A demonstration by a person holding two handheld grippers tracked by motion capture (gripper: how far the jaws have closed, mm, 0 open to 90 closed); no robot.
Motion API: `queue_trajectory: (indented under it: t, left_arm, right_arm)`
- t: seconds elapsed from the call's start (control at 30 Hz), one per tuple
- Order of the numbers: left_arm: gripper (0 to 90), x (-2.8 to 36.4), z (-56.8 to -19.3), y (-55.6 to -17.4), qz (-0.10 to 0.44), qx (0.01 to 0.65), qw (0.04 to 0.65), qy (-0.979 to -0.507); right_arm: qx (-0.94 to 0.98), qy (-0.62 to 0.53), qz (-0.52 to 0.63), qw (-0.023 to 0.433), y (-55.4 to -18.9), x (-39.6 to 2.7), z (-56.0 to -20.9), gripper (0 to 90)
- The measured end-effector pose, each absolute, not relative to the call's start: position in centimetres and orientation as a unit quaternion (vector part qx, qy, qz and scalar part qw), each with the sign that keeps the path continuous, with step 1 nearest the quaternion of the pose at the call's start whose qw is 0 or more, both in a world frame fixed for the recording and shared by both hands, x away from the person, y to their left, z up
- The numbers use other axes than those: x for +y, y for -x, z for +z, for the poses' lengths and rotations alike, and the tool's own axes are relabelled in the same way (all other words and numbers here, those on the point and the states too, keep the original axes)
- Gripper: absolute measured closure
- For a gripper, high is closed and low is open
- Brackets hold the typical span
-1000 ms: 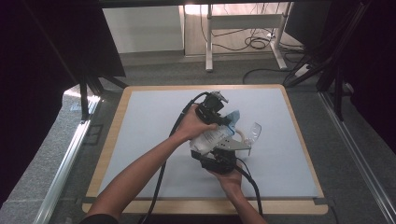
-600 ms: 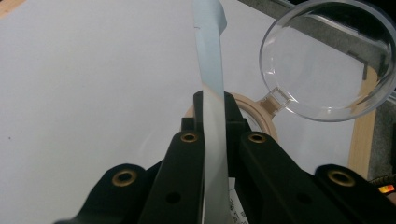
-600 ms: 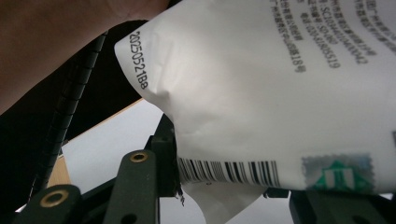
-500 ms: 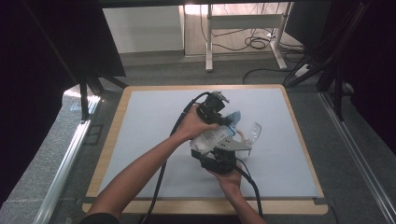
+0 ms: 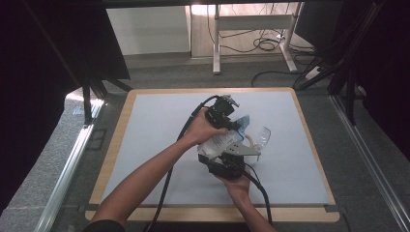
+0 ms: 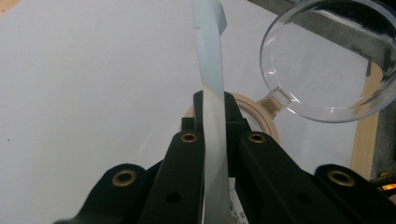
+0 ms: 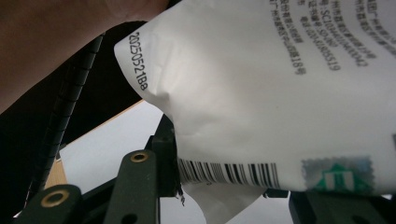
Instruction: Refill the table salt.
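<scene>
From the high view, both hands meet just right of the mat's (image 5: 159, 140) centre, the left gripper (image 5: 231, 124) at 12 o'clock of the white pouch (image 5: 220, 143) and the right gripper (image 5: 227, 162) at 6. In the left gripper view the jaws are pinched tight on the pouch's thin edge (image 6: 212, 93), clear round lid (image 6: 327, 60) at 2 o'clock. In the right gripper view the jaws clamp the pouch's barcode end (image 7: 280, 116).
</scene>
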State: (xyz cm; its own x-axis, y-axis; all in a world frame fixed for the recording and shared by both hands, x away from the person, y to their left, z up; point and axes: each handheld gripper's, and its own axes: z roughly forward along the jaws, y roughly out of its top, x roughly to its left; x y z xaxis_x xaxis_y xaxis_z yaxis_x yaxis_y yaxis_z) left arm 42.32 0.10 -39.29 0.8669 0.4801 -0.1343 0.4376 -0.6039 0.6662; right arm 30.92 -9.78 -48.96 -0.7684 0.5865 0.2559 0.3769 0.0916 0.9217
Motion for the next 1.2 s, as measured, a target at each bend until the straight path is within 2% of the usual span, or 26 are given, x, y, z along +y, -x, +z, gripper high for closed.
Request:
queue_trajectory:
  t: [1.2]
  left_arm:
    - [90.0, -0.34, -39.04, -42.48, 0.027, 0.252, 0.353, -0.901]
  right_arm:
    - [0.718, -0.342, 0.599, 0.096, -30.74, -9.47, -48.82, 59.2]
